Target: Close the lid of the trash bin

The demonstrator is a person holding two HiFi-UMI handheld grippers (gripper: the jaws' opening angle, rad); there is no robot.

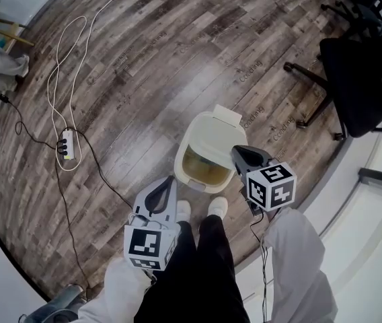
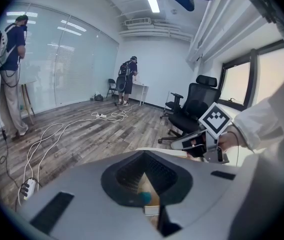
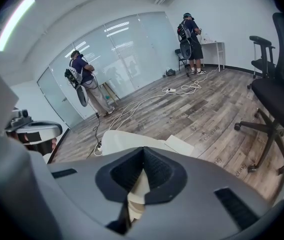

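Head view: the trash bin (image 1: 189, 173) stands on the wooden floor (image 1: 144, 79) just ahead of the person's shoes (image 1: 216, 207), its lid (image 1: 210, 132) tilted back and the brownish inside uncovered. The left hand-held gripper (image 1: 173, 179) hovers at the bin's 7 o'clock, clenched on nothing. The right hand-held gripper (image 1: 235, 151) sits at its 4 o'clock, close to the rim, jaws likewise together and empty. An office chair (image 1: 352, 79) stands at 2 o'clock.
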